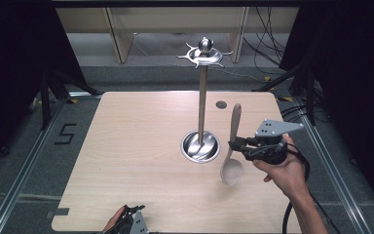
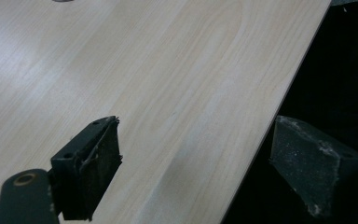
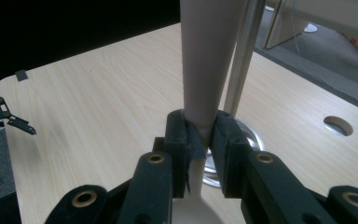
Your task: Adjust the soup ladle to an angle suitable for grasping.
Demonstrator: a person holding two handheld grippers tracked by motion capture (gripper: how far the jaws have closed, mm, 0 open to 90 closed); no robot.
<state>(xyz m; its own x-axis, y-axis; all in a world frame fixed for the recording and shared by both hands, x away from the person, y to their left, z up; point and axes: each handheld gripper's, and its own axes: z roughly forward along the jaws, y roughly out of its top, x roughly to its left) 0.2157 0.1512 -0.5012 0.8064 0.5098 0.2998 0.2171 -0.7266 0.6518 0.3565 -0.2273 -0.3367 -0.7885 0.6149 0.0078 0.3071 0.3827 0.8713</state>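
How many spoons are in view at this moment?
1. A wooden spoon is clamped by its handle in the right hand-held gripper, bowl down, above the table, right of the metal stand. No others seen.

The right gripper (image 1: 234, 144) is a matt black linkage of flat bars joined by brass-coloured rivets, two on each side in the right gripper view. Its jaws end in blocky black pads (image 3: 179, 140) with worn dark lining. A grey three-cornered plate (image 1: 276, 127) with small dark screw holes sits on top, and a thick black cable (image 1: 289, 214) trails from it beside the bare forearm. The left gripper (image 2: 193, 163) has the same black build: wedge-shaped pads (image 2: 91, 172) with frayed, dusty facing, one brass rivet, and a grey plate (image 1: 139, 225) by the hand (image 1: 114, 223)
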